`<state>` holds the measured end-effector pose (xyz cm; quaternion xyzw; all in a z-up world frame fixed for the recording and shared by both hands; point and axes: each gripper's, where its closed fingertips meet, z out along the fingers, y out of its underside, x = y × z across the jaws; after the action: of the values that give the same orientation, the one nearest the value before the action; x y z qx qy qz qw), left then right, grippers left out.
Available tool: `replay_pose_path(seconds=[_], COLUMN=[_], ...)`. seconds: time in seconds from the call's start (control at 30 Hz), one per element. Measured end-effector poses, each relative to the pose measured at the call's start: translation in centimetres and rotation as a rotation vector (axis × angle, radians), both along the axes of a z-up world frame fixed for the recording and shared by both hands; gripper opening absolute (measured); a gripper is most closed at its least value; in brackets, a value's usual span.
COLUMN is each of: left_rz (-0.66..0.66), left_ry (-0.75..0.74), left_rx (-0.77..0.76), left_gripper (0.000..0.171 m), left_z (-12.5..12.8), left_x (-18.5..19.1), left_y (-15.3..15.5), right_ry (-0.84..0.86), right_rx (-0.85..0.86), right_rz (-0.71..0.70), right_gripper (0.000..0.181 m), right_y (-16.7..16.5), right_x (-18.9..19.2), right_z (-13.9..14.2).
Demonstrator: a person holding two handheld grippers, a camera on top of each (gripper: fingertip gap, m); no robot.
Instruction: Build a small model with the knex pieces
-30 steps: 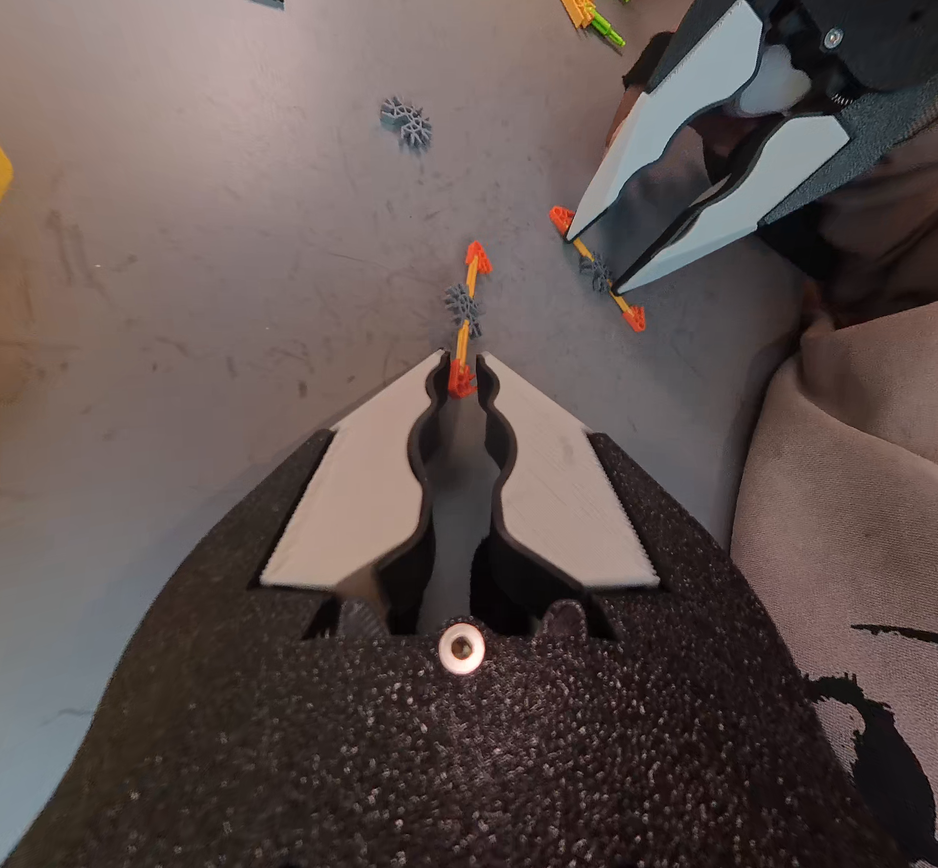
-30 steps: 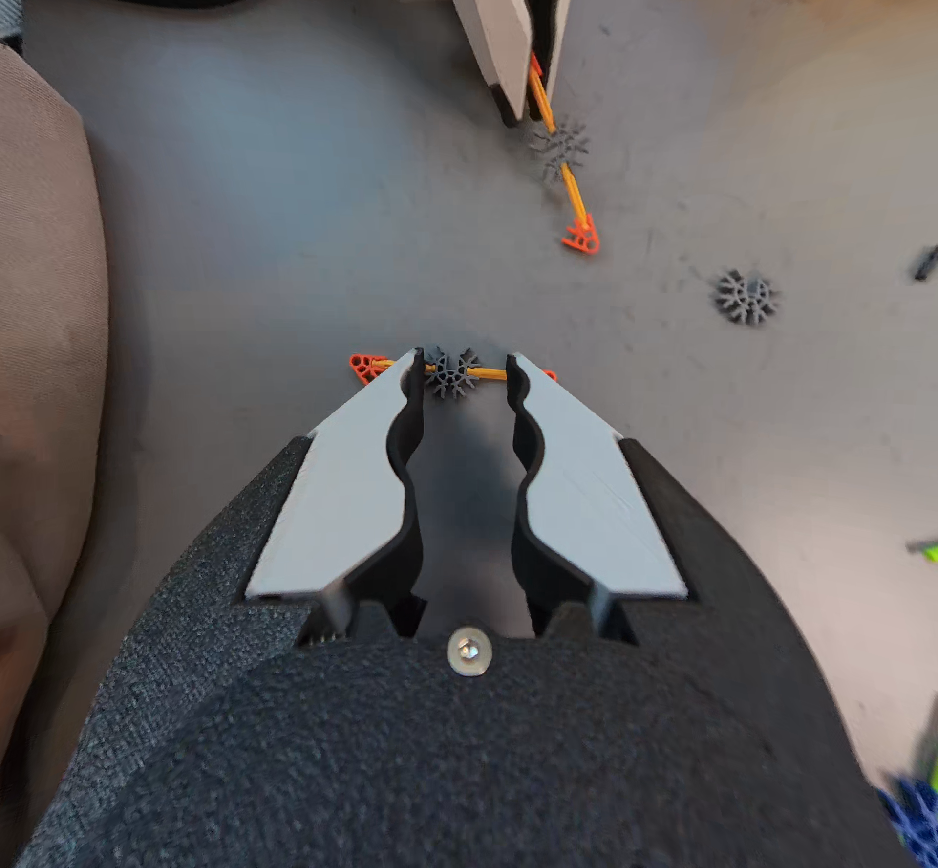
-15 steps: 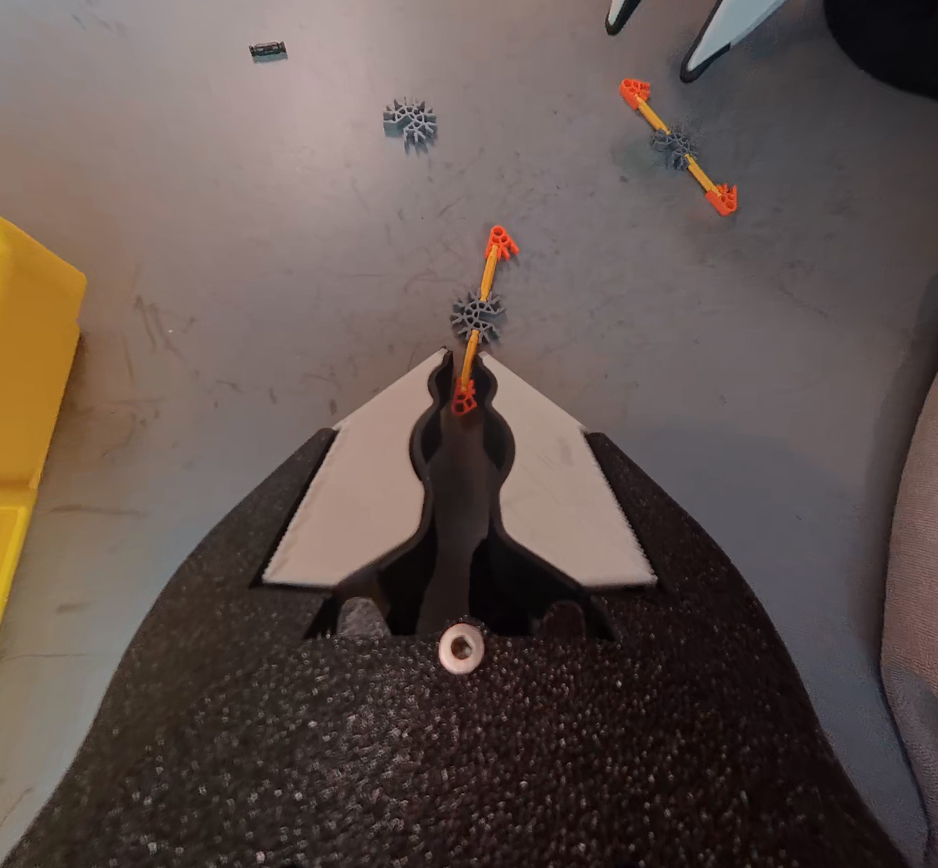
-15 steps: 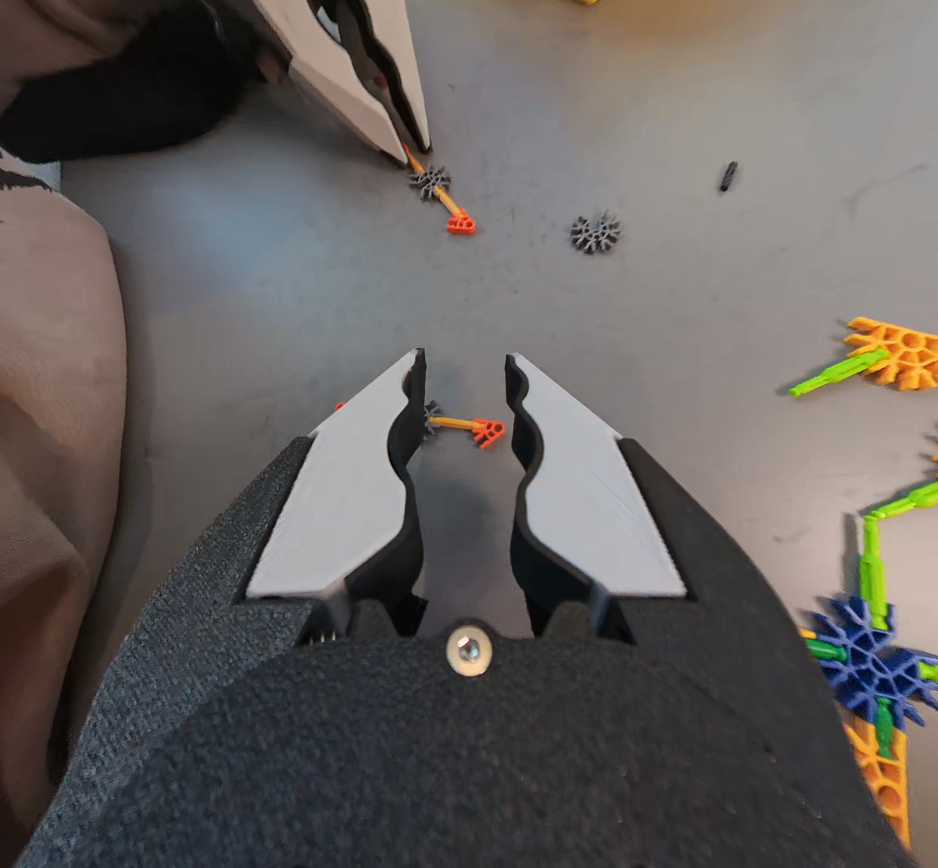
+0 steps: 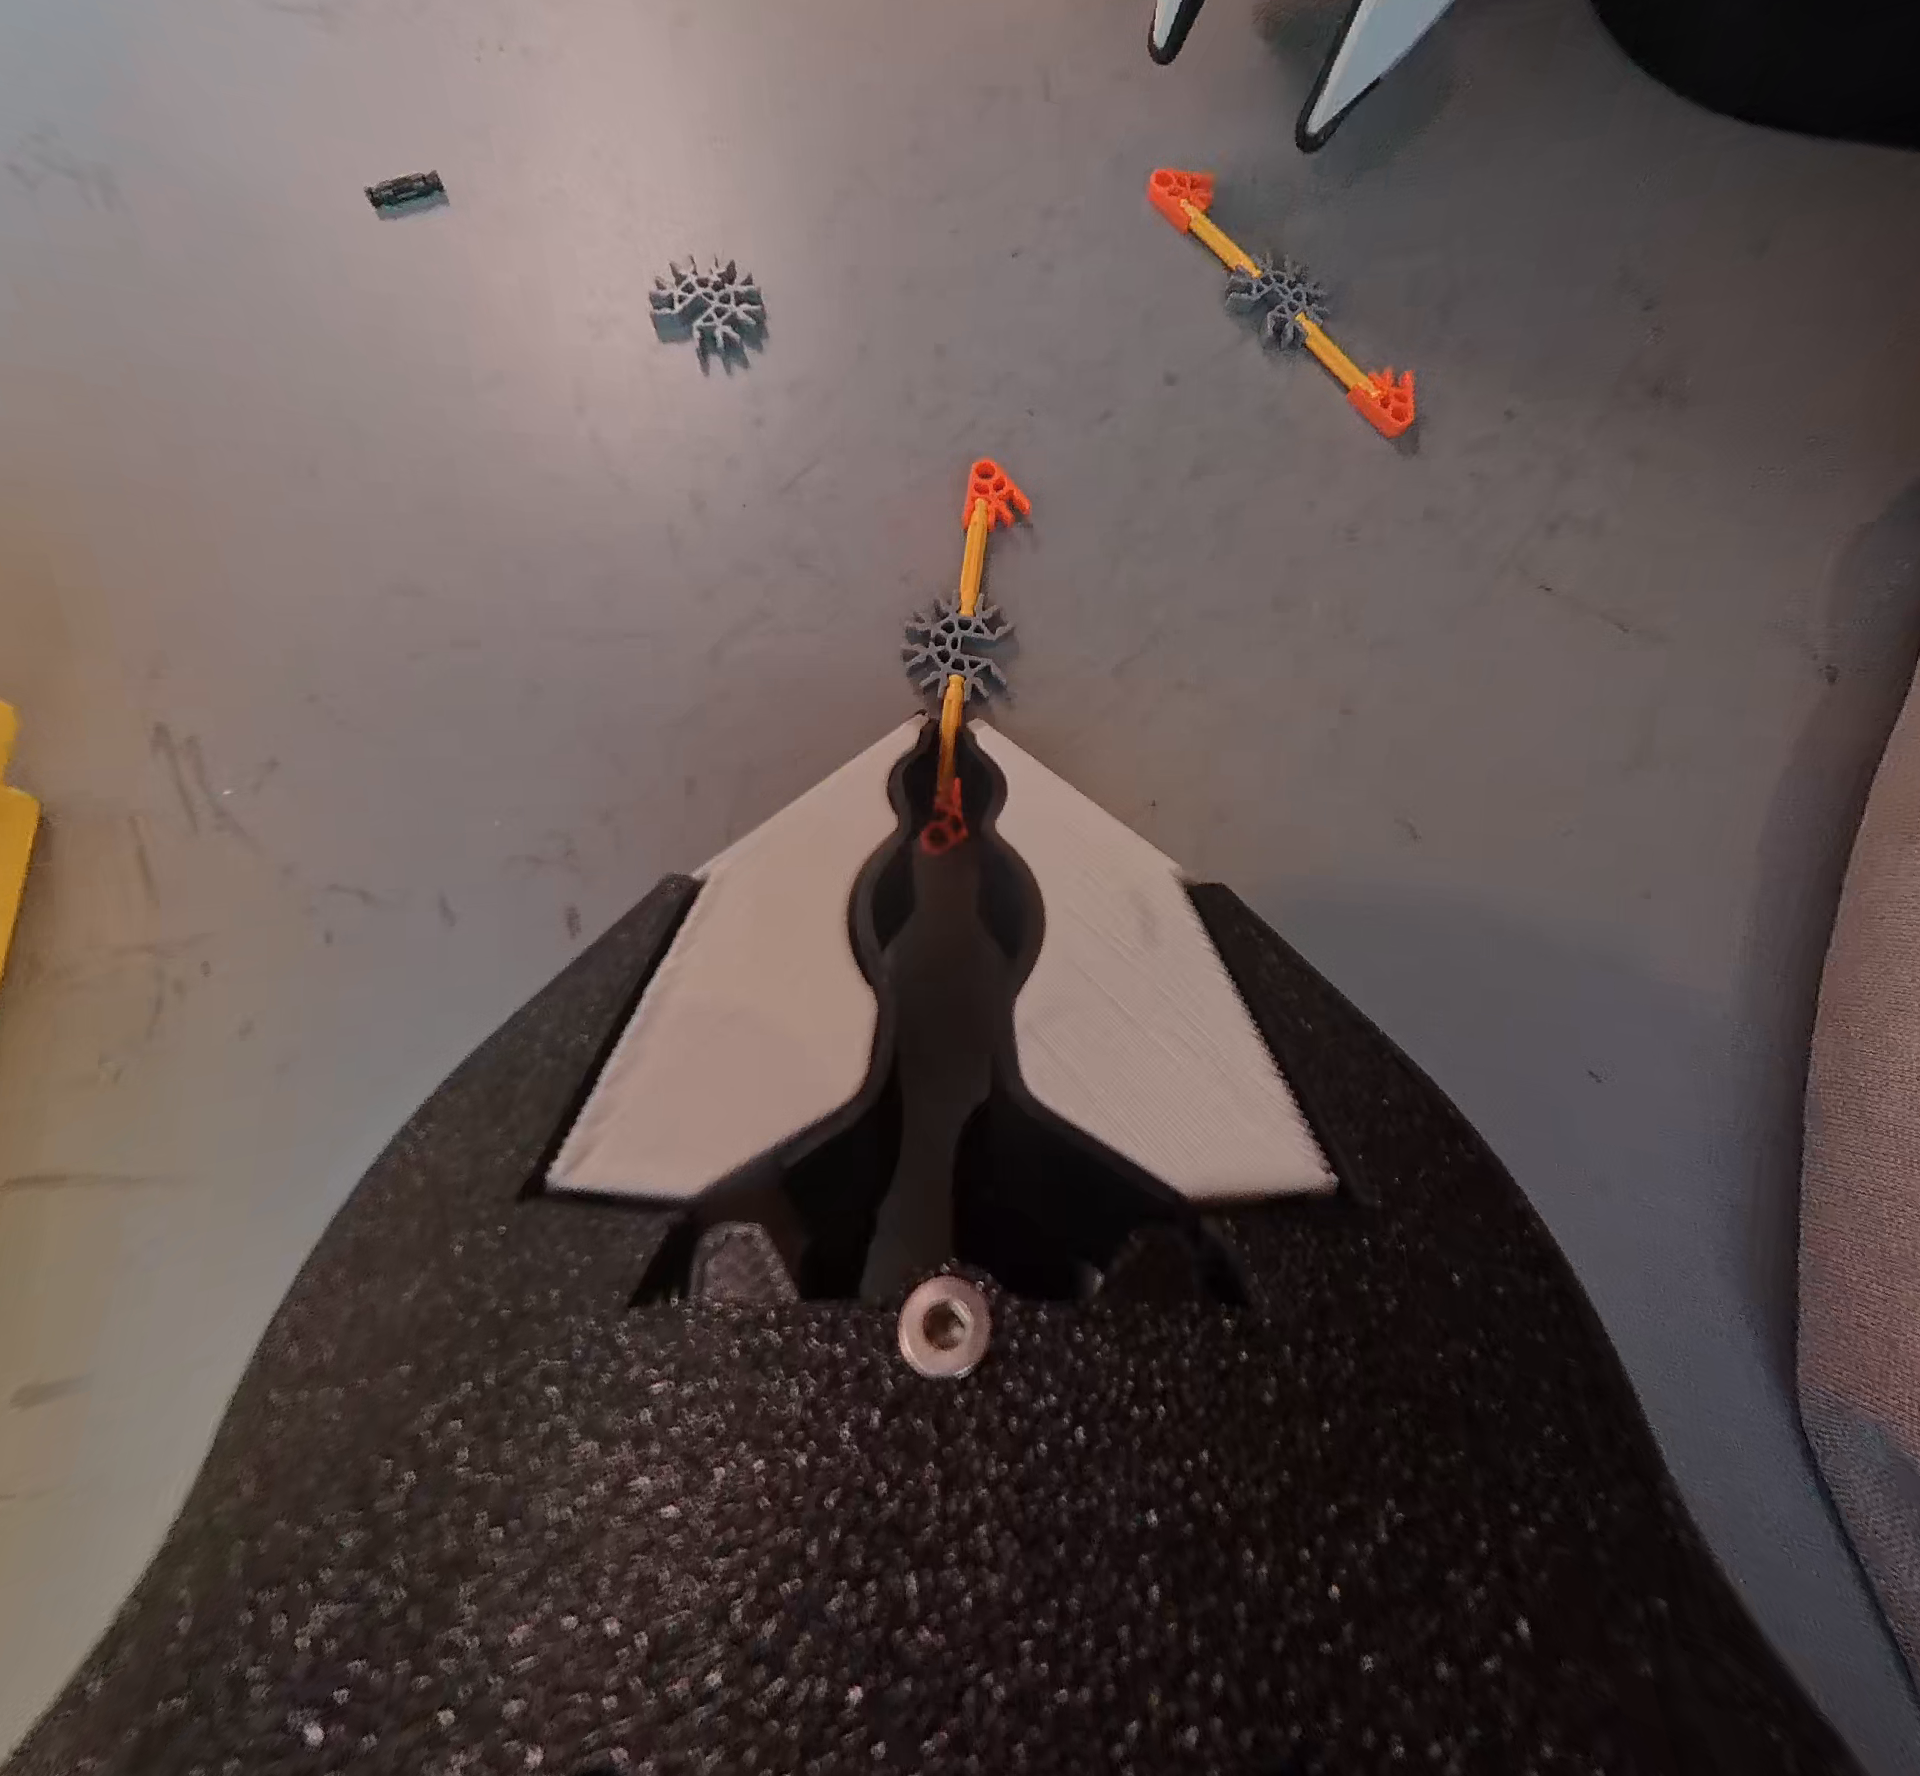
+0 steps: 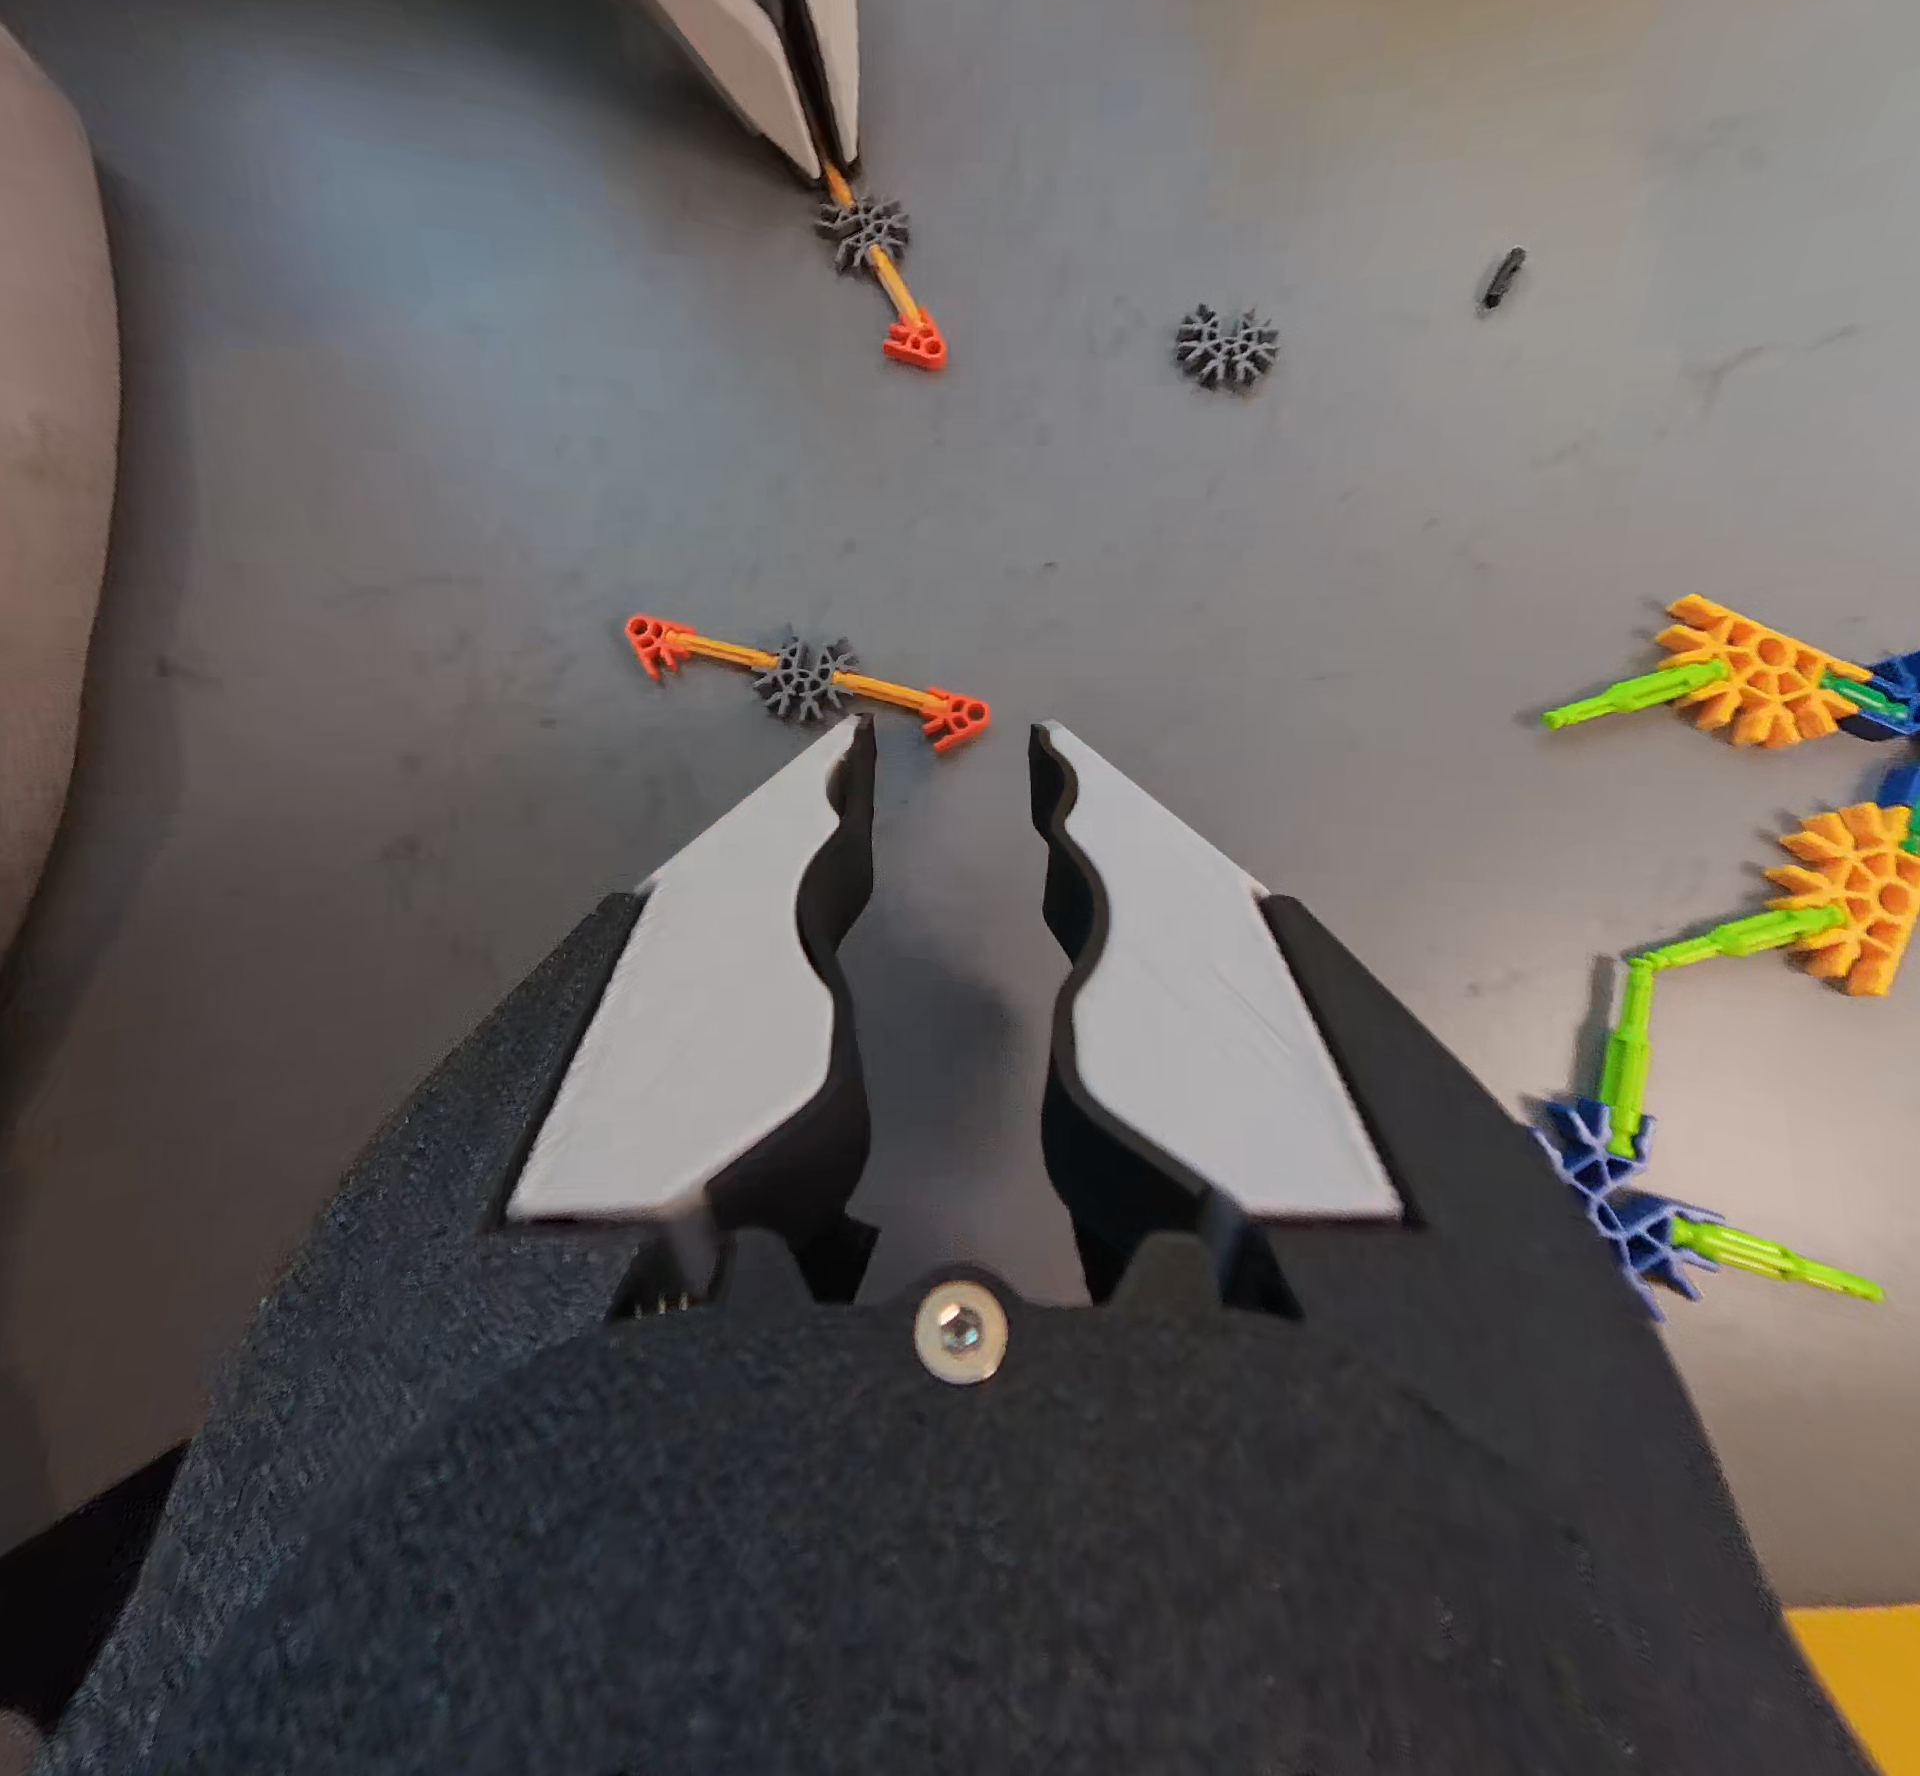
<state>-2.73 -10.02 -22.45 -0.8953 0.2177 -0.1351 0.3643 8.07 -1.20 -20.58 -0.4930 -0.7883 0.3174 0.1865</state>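
My left gripper [image 5: 948, 724] is shut on one end of a yellow rod piece [image 5: 958, 648] that has a grey snowflake connector in its middle and orange end clips. The piece points forward, low over the grey table. This gripper also shows in the right wrist view [image 6: 826, 168], holding the piece [image 6: 871, 235]. My right gripper [image 6: 951, 739] is open and empty. A second, matching rod piece [image 6: 805, 672] lies flat just beyond its left fingertip. In the left wrist view that second piece [image 5: 1283, 303] lies below the right gripper [image 5: 1236, 95].
A loose grey connector [image 5: 712, 313] and a short black rod [image 5: 405, 191] lie on the table [image 5: 416, 583]. An orange, green and blue assembly [image 6: 1766, 677] lies right of my right gripper. A yellow bin [image 5: 10, 822] stands at the left edge. A person's sleeve [image 5: 1870, 999] lies at the right. The gap from one gripper's tips to the other's is roughly 15 cm.
My right gripper has drawn back from the second rod piece, which stays on the table. My left gripper stays shut on its piece, gripping it a little farther along the rod.
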Motion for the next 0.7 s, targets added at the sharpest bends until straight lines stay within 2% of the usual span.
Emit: replay_pose_path(seconds=[0.17,0.33,0.53,0.6,0.7], left_rz=[-0.018,-0.017,-0.008,-0.007,-0.012], left_ry=[-0.002,-0.014,-0.031,-0.035,-0.040], left_rx=[0.008,0.010,0.007,0.006,0.007], left_gripper=[0.003,0.004,0.004,0.004,0.004], left_z=[0.0,0.0,0.0,0.1,0.1], left_x=[1.2,2.2,2.7,2.7,2.9], left_y=[0.3,0.6,0.8,0.8,0.7], right_ry=[-0.015,-0.031,-0.061,-0.031,0.061], right_rx=[0.034,0.060,0.017,-0.027,-0.042], right_rz=[0.071,0.102,0.060,0.018,-0.092], right_gripper=[0.042,0.022,0.019,0.022,0.023], right_y=[-1.5,-3.4,-5.7,-5.2,-2.1], right_x=[-0.4,-1.1,-2.3,-3.1,-5.3], right_z=[-1.1,-1.4,-1.3,-0.6,1.5])
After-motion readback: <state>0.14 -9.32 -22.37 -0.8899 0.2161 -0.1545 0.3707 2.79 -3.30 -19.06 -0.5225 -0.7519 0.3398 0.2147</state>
